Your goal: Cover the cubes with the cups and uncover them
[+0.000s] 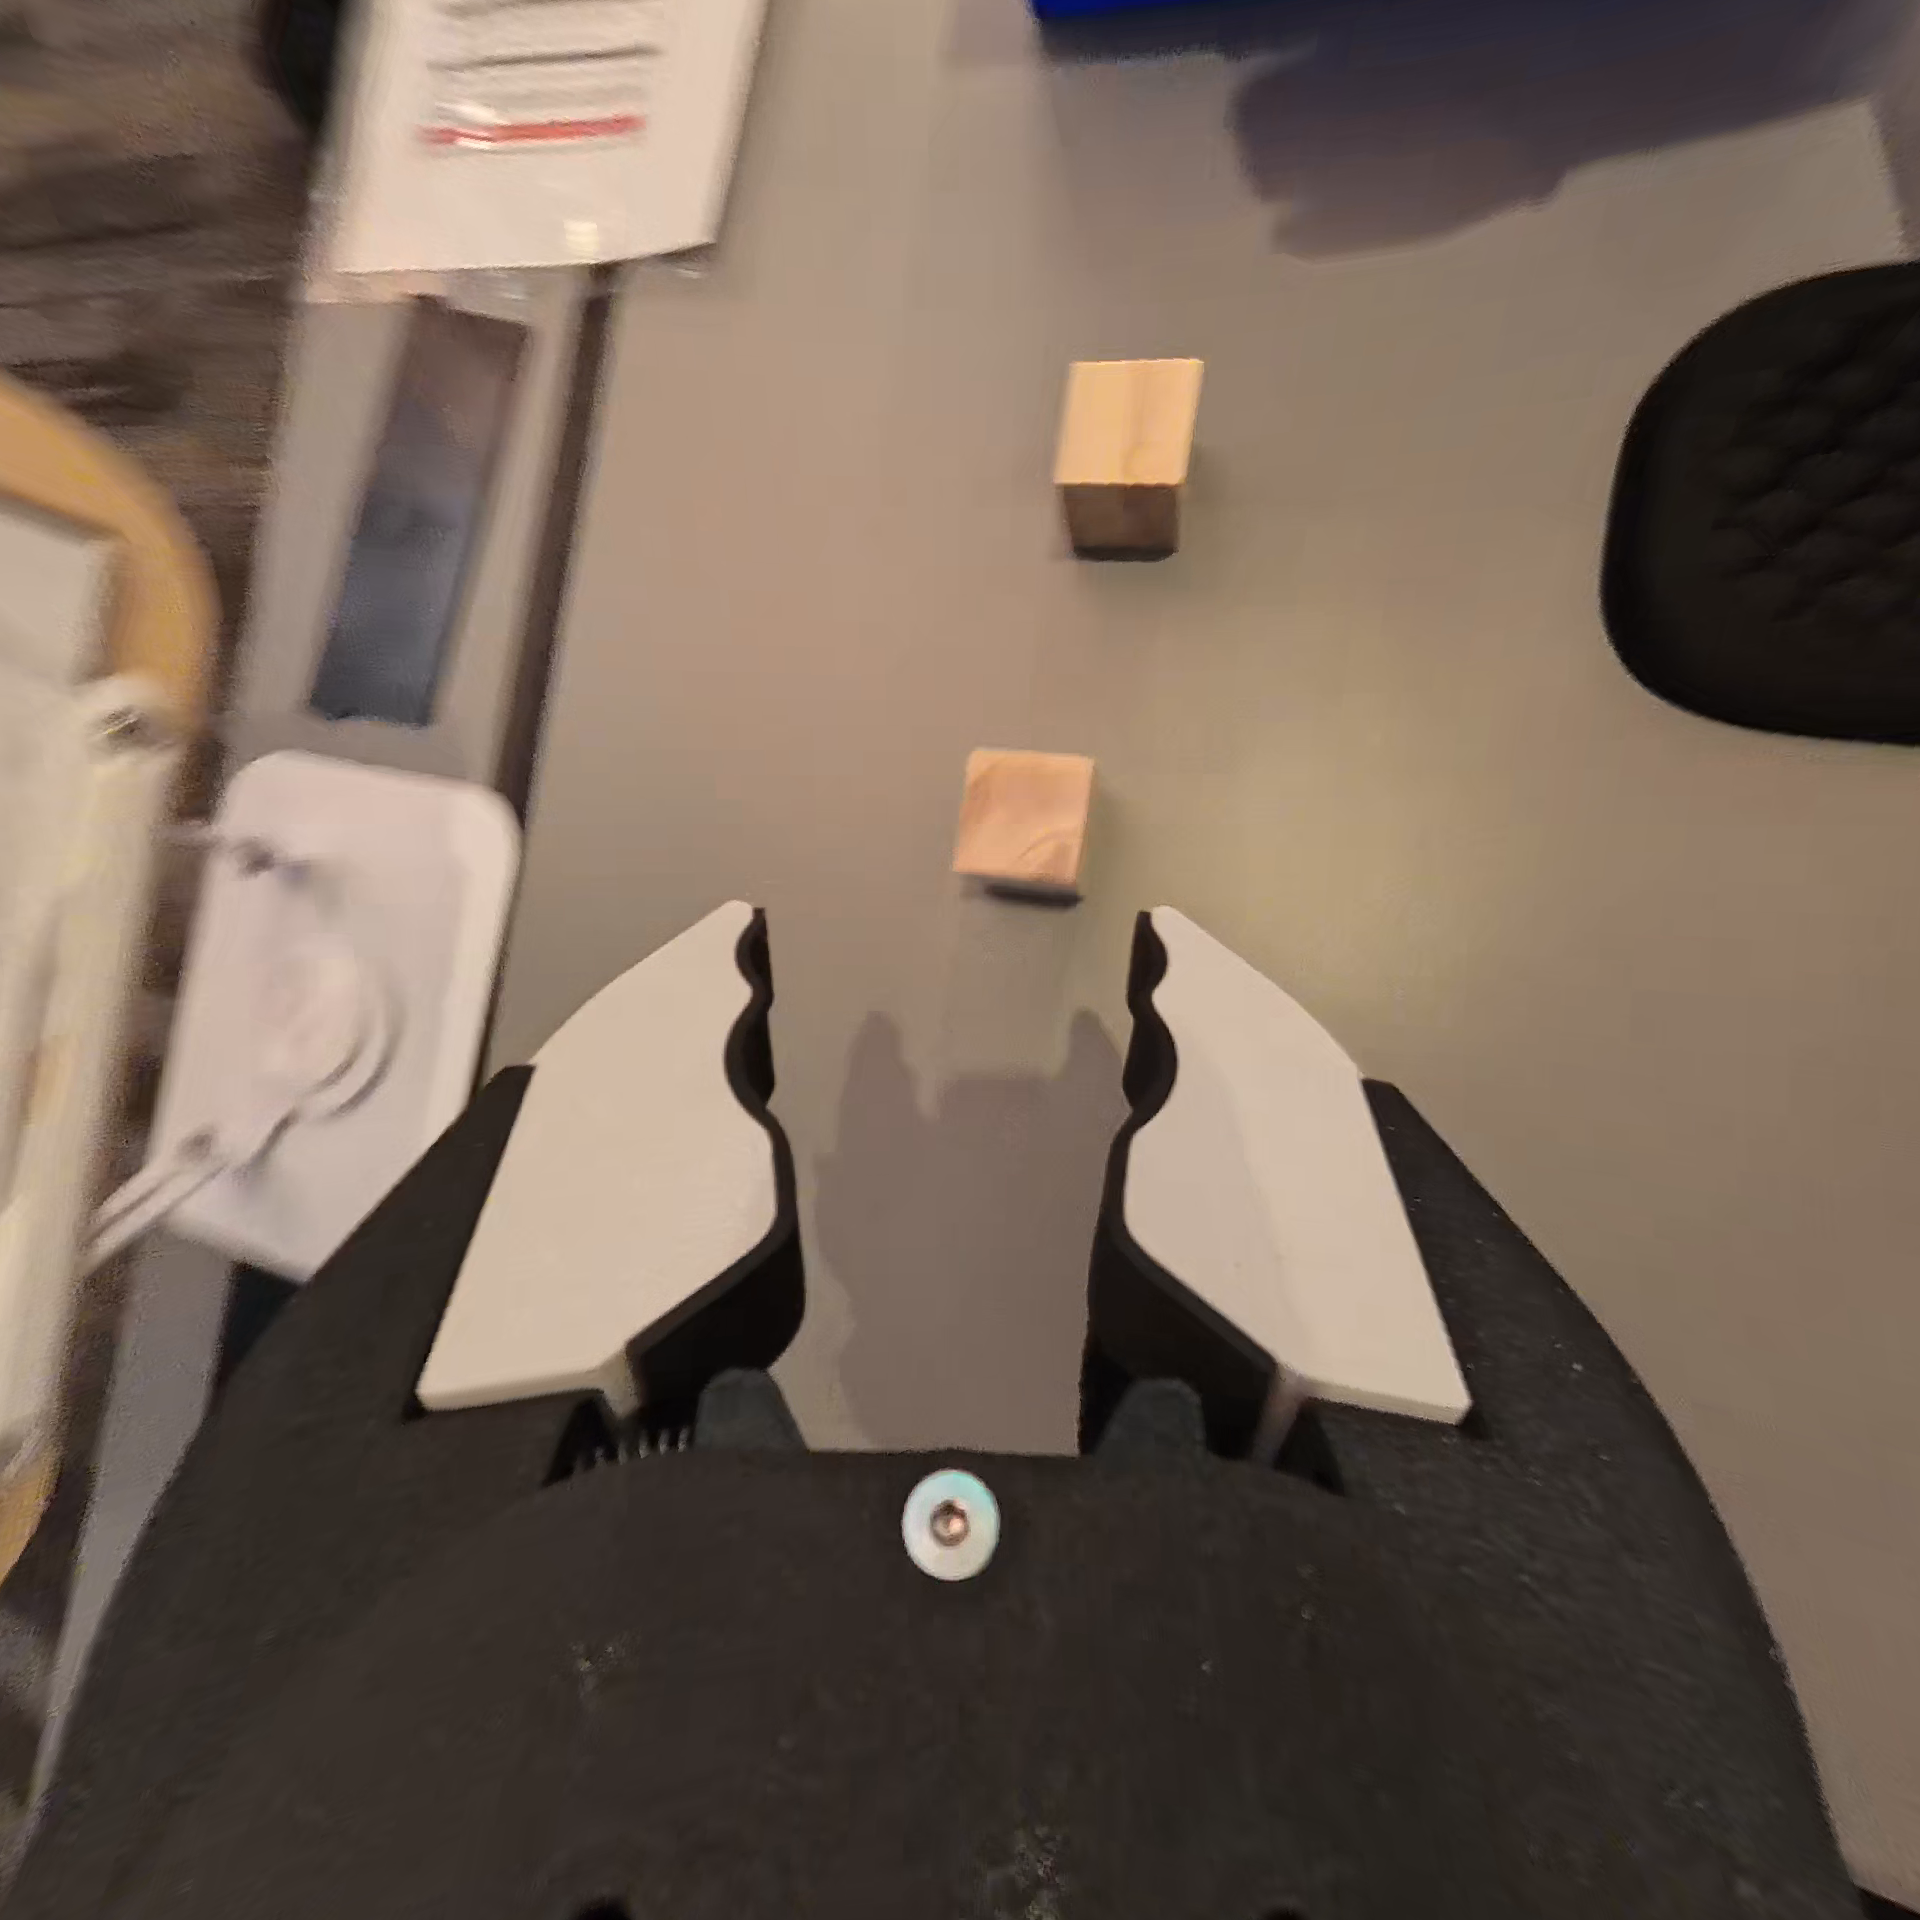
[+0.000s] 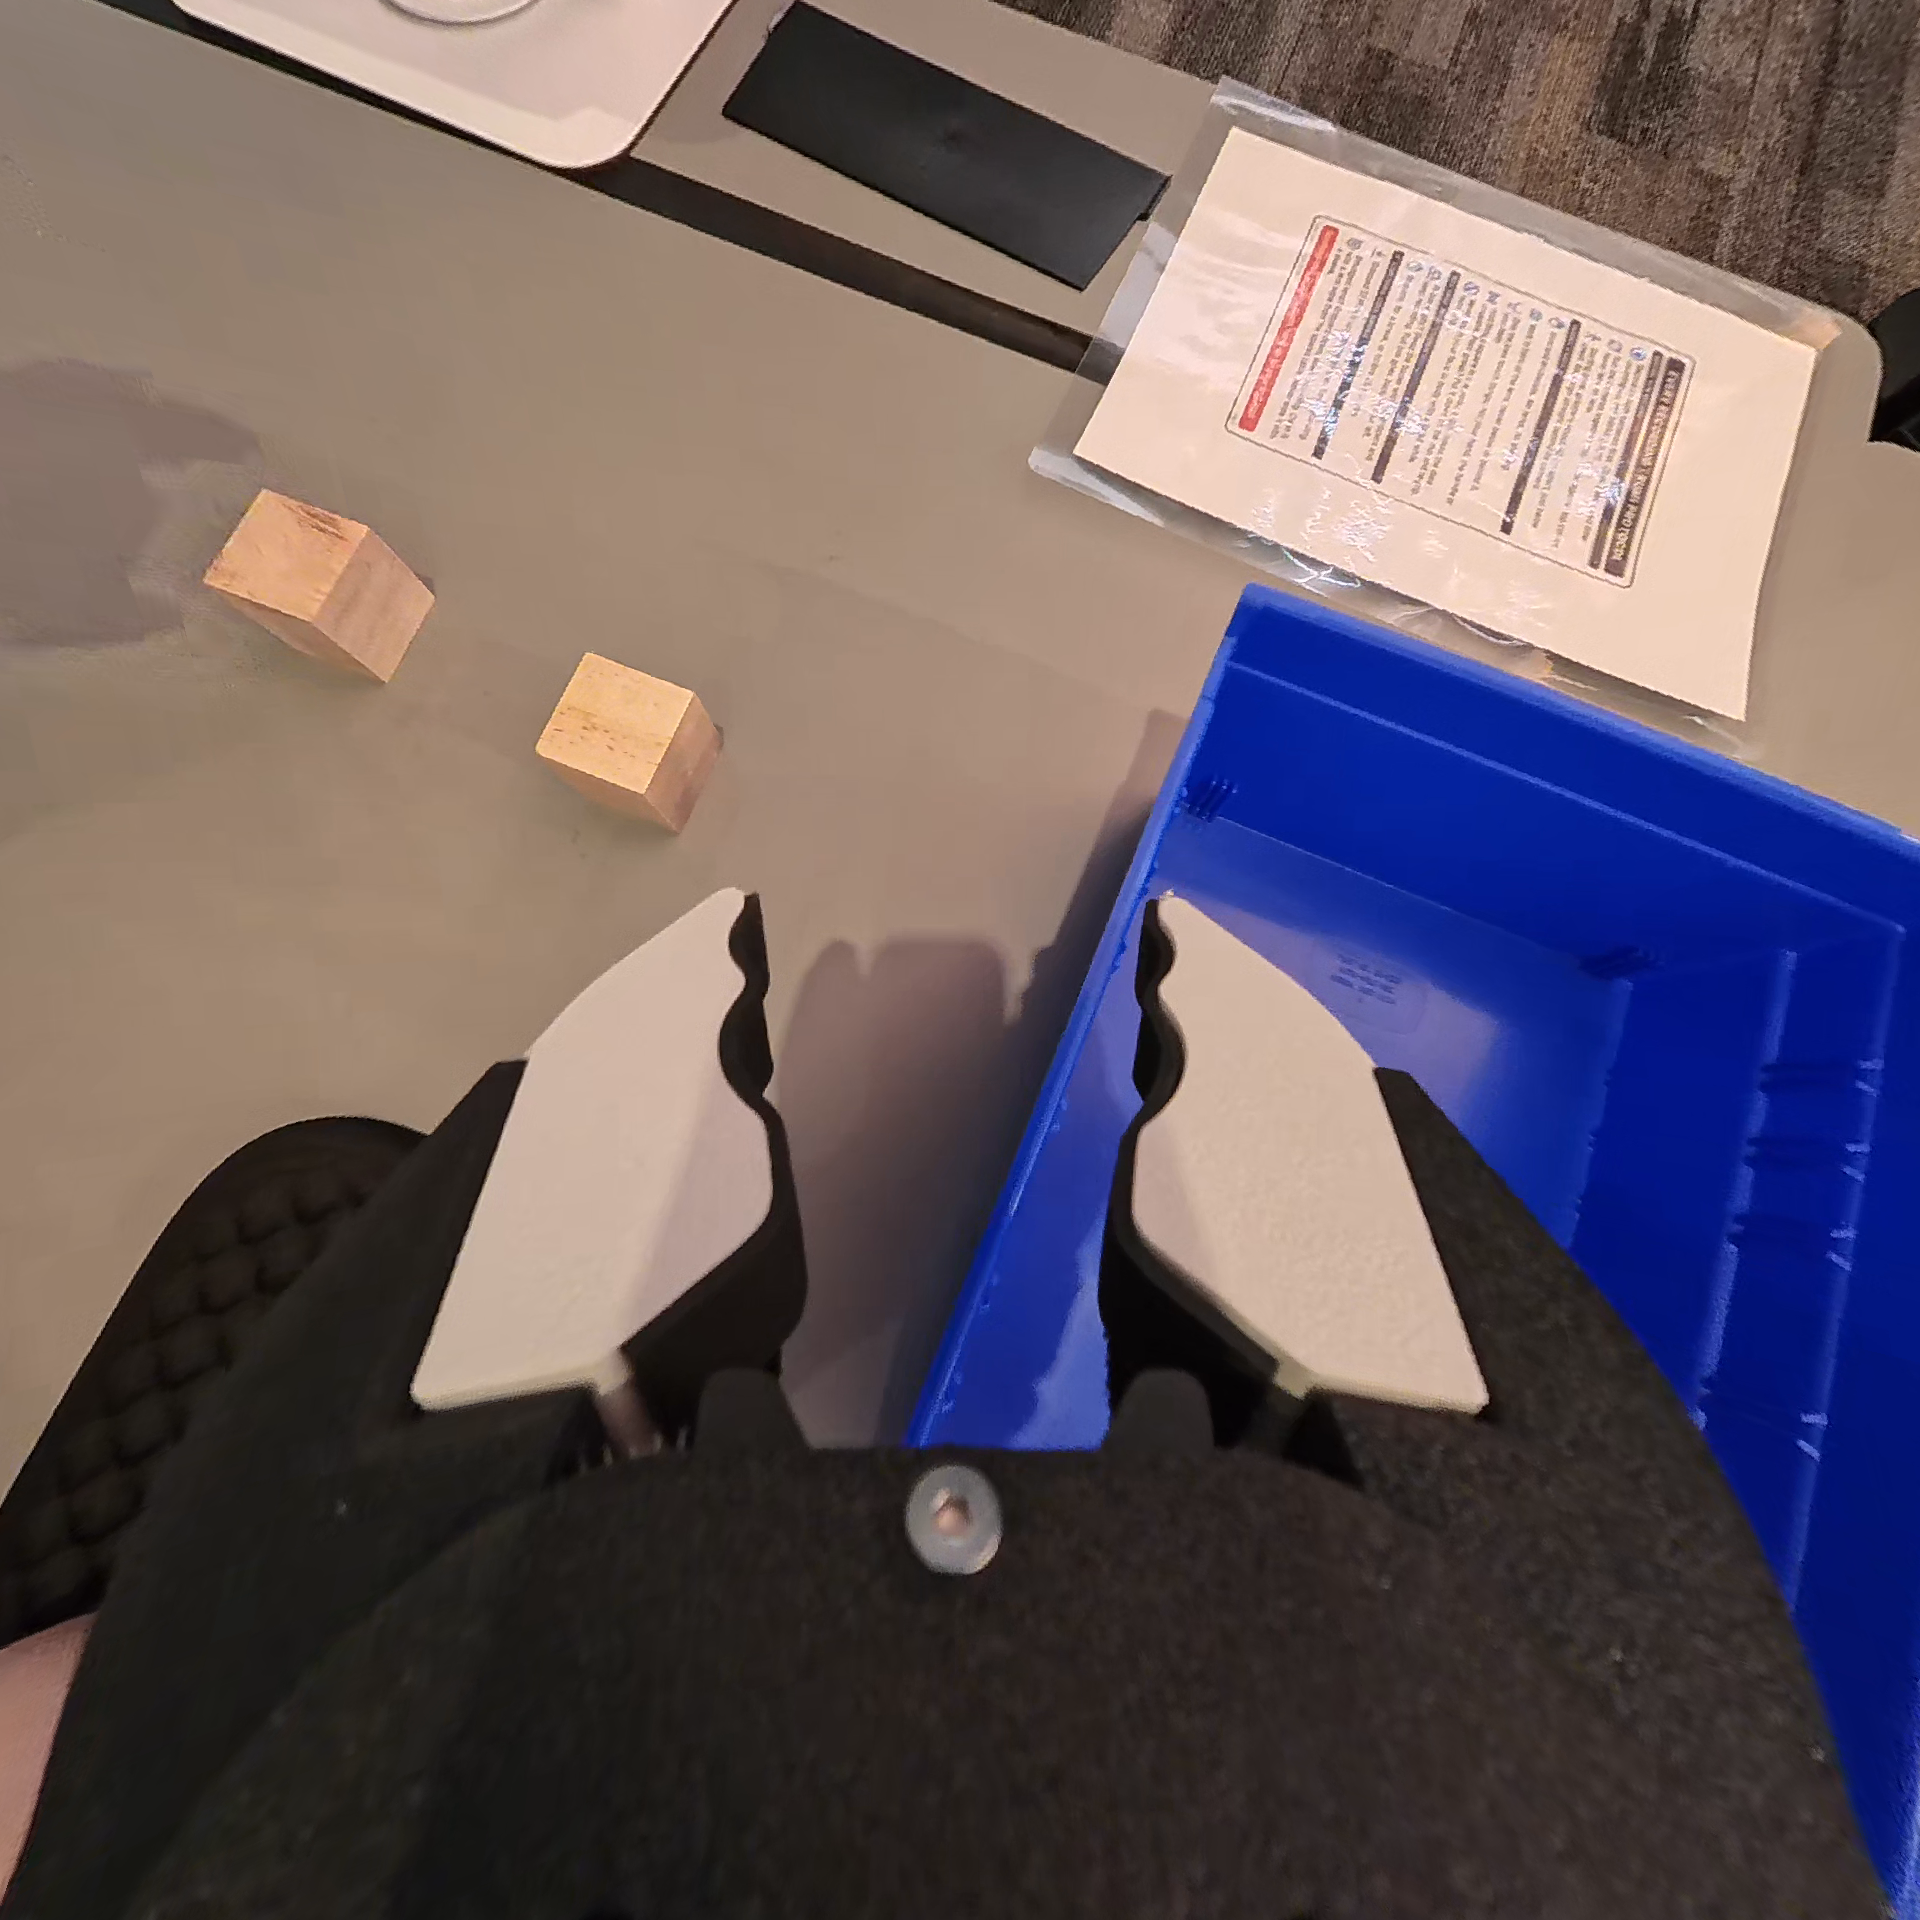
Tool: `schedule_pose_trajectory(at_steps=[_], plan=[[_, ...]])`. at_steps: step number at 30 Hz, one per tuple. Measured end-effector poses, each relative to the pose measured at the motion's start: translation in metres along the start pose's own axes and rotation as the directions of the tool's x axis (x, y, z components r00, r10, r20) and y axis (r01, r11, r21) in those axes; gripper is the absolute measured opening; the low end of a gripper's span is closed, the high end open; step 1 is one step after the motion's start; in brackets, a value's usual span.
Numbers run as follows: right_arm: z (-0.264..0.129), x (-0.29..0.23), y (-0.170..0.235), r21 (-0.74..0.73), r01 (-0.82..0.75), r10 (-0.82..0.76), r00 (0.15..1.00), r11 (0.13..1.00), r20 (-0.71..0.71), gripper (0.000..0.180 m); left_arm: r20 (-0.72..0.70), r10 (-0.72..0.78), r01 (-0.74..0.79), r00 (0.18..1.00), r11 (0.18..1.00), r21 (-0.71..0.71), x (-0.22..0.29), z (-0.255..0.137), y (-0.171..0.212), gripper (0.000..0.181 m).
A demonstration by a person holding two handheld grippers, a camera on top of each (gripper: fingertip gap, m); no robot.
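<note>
Two bare wooden cubes stand on the grey table. In the left wrist view the near cube (image 1: 1023,826) lies just beyond my open, empty left gripper (image 1: 951,920), and the far cube (image 1: 1127,447) stands farther ahead. In the right wrist view the same two cubes (image 2: 629,740) (image 2: 320,584) lie ahead and to the left of my open, empty right gripper (image 2: 948,904), which hovers over the left wall of a blue bin (image 2: 1049,1153). No cup shows in either view.
A laminated printed sheet (image 2: 1434,416) lies at the table's far edge, also in the left wrist view (image 1: 540,125). A black padded seat (image 1: 1777,509) is at the right. A white tray (image 1: 343,997) and a black flat strip (image 2: 935,145) sit off the table edge.
</note>
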State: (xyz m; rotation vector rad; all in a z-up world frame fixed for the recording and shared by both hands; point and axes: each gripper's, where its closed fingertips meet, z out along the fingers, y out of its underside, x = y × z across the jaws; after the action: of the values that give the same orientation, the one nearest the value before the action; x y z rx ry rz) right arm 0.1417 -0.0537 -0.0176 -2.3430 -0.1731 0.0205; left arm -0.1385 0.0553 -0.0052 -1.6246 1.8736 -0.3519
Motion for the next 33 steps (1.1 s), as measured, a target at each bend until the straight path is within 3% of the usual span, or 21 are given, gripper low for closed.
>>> schedule_pose_trajectory(at_steps=[3, 7, 10, 13, 17, 21, 24, 33], plan=[[0.001, -0.001, 0.0, -0.003, 0.007, -0.007, 1.0, 1.0, 0.006, 0.068, 0.279, -0.046, 0.058, 0.959, 0.998, -0.035, -0.034, -0.077, 0.038, 0.064], [-0.001, -0.001, -0.003, 0.008, 0.008, -0.008, 1.0, 1.0, 0.002, 0.068, 0.563, -0.135, 0.276, 0.815, 0.945, -0.174, -0.067, -0.18, 0.133, 0.061], [-0.003, -0.002, -0.003, 0.012, 0.02, -0.02, 1.0, 1.0, -0.003, 0.068, 0.666, -0.32, 0.544, 0.674, 0.825, -0.154, -0.063, -0.24, 0.215, 0.059], [-0.004, -0.002, -0.005, 0.013, 0.013, -0.013, 1.0, 1.0, -0.01, 0.068, 0.729, -0.468, 0.778, 0.499, 0.613, -0.138, -0.04, -0.274, 0.311, 0.063], [-0.001, -0.006, -0.002, -0.016, 0.034, -0.034, 0.999, 0.999, -0.007, 0.068, 0.731, -0.616, 0.93, 0.294, 0.361, -0.069, -0.004, -0.271, 0.415, 0.06], [0.001, -0.006, 0.001, -0.036, 0.033, -0.033, 0.999, 0.999, -0.008, 0.068, 0.651, -0.742, 0.98, 0.16, 0.201, -0.012, 0.021, -0.245, 0.462, 0.067], [0.0, -0.004, 0.005, -0.046, 0.019, -0.02, 1.0, 0.999, -0.016, 0.068, 0.638, -0.758, 0.983, 0.138, 0.182, 0.003, 0.024, -0.236, 0.474, 0.068], [0.001, -0.002, 0.01, -0.062, 0.01, -0.012, 1.0, 0.998, -0.019, 0.068, 0.688, -0.697, 0.976, 0.201, 0.199, -0.084, 0.024, -0.223, 0.486, 0.068]])
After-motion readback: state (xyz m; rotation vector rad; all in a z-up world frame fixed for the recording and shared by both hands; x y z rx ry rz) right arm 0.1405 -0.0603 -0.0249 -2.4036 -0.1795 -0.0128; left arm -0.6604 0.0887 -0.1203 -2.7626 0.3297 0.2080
